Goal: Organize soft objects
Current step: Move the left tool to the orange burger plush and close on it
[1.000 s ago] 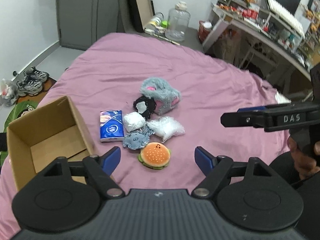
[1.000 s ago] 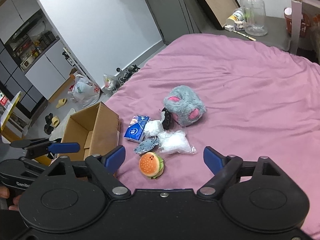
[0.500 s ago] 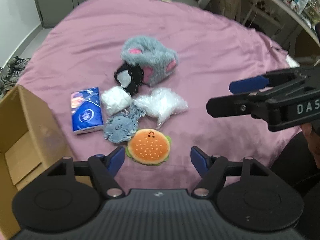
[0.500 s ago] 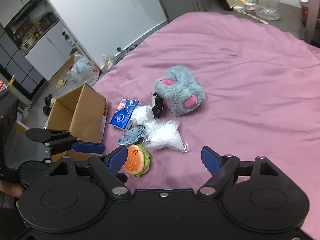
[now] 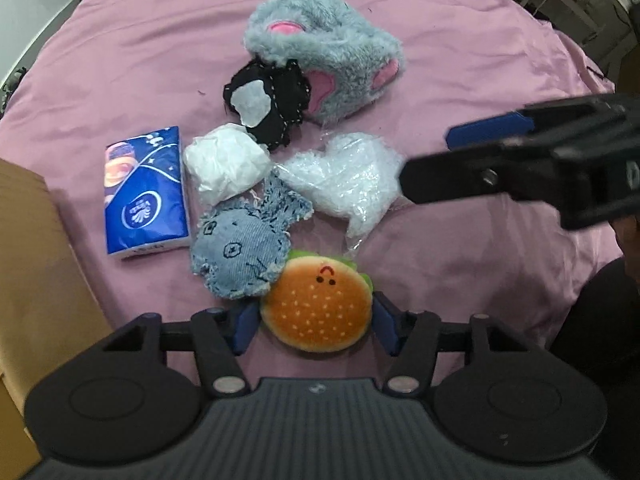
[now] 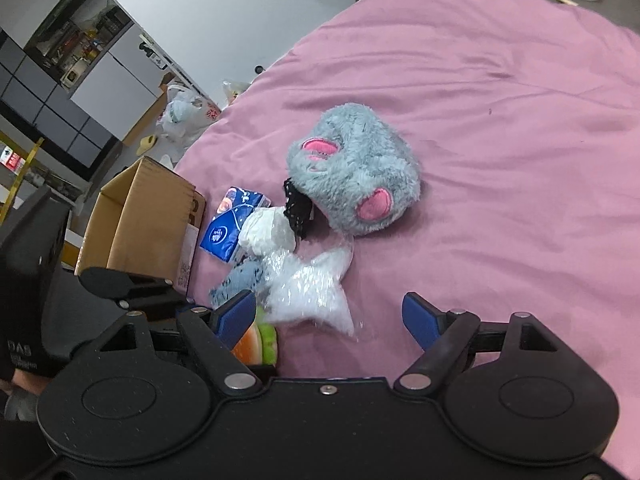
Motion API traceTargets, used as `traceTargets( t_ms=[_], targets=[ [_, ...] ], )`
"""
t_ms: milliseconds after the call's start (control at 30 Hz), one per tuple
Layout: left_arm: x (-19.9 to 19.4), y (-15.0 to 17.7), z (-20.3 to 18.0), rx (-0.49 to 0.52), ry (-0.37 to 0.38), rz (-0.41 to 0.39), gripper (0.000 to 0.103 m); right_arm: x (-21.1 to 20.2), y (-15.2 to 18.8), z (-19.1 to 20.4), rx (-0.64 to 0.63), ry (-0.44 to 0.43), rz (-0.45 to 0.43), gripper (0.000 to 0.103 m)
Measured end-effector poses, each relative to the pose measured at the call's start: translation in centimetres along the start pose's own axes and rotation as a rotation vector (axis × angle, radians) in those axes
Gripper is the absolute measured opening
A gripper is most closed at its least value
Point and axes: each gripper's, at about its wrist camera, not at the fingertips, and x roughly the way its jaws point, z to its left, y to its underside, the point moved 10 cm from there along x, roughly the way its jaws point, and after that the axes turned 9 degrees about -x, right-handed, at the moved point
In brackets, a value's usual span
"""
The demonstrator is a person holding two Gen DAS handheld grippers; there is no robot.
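A pile of soft things lies on the pink bedspread point(image 5: 460, 60). My left gripper point(image 5: 314, 324) has its blue pads on both sides of the burger plush point(image 5: 316, 308), closing on it. Beyond it lie a denim fish point(image 5: 244, 256), a white wad point(image 5: 226, 160), a clear plastic bag point(image 5: 352, 176), a black cloth point(image 5: 268, 100), a grey furry plush point(image 5: 332, 56) and a blue tissue pack point(image 5: 146, 192). My right gripper point(image 6: 330, 318) is open above the plastic bag point(image 6: 312, 292); it shows at the right of the left wrist view point(image 5: 520, 160).
An open cardboard box point(image 6: 140, 216) stands left of the pile, its wall at the left edge of the left wrist view point(image 5: 36, 280). Off the bed are cabinets, bags and slippers point(image 6: 180, 112) on the floor.
My left gripper has dropped down and forward onto the burger plush and its jaws have narrowed around it. My right gripper has moved in lower over the plastic bag.
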Motion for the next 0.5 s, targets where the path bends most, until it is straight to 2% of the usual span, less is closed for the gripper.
traceTargets(
  t_ms=[67,133,233,267,367,500],
  targets=[
    [0.0,-0.2,-0.1,0.009,-0.005,-0.008,0.057,0.7,-0.2,0.0,-0.004,-0.012,0.014,0.078],
    [-0.1,-0.5,-0.1,0.007,-0.003,-0.018,0.056,1.0,-0.1,0.3,-0.008,-0.038,0.028,0.070],
    [-0.2,-0.8,0.1,-0.020,0.003,-0.025,0.056,1.4,0.2,0.5,-0.005,-0.058,0.040,0.047],
    [-0.2,-0.8,0.3,-0.029,0.001,-0.026,0.056,1.5,0.3,0.4,-0.003,-0.059,0.044,0.037],
    [-1.0,-0.9,0.8,-0.056,0.005,-0.047,0.054,0.5,0.5,0.3,0.002,-0.057,0.027,0.021],
    [-3.3,-0.8,0.9,-0.074,0.012,-0.108,0.053,-1.3,0.7,0.6,-0.010,-0.020,0.002,0.015]
  ],
)
